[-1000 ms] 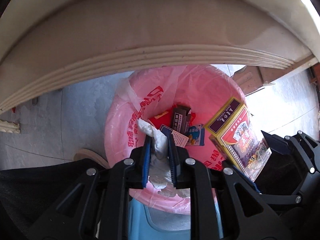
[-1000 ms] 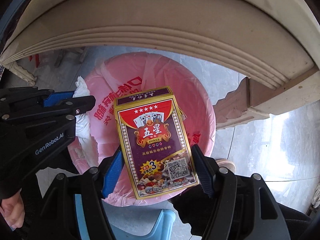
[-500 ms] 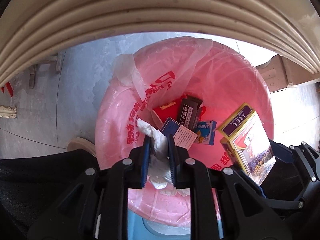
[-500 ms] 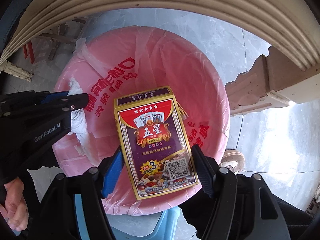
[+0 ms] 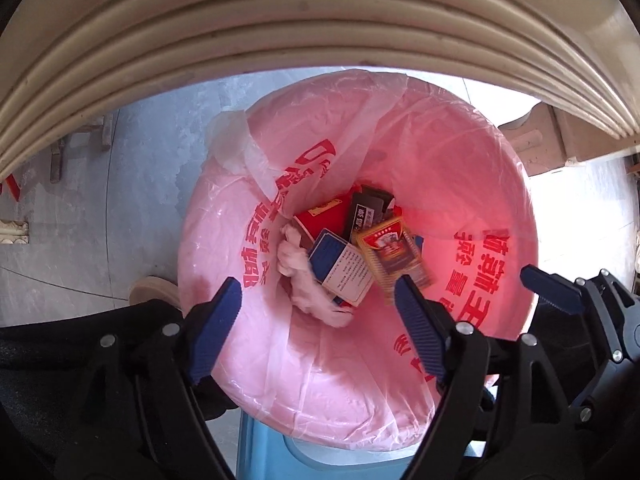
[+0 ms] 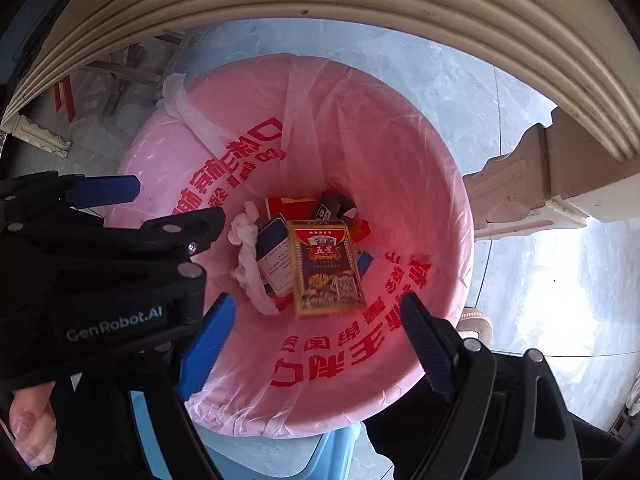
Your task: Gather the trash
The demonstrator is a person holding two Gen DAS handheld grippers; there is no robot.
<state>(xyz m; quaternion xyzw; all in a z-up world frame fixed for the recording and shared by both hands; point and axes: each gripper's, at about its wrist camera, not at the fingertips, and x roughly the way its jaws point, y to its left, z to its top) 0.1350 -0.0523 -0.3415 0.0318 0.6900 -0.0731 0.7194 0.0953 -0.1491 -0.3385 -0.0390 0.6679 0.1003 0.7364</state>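
A bin lined with a pink plastic bag [image 5: 472,168] [image 6: 380,152] fills both views from above. At its bottom lie a white crumpled tissue [image 5: 308,280] [image 6: 246,256], a red and purple playing-card box [image 5: 394,258] [image 6: 326,268], a blue and white box [image 5: 338,266] [image 6: 274,260], and red and dark boxes. My left gripper [image 5: 320,320] is open and empty above the bin's near rim. My right gripper [image 6: 316,344] is open and empty above the bin; the left gripper's fingers [image 6: 108,192] show at its left.
The cream moulded edge of a table [image 5: 280,32] [image 6: 360,8] arches over the bin. A carved table leg [image 6: 532,184] stands to the right. The bin sits on a blue plastic stool [image 5: 272,460] over a grey tiled floor [image 5: 132,184].
Both grippers opened. The tissue dropped from the left gripper and the card box dropped from the right gripper; both now lie at the bottom of the bin.
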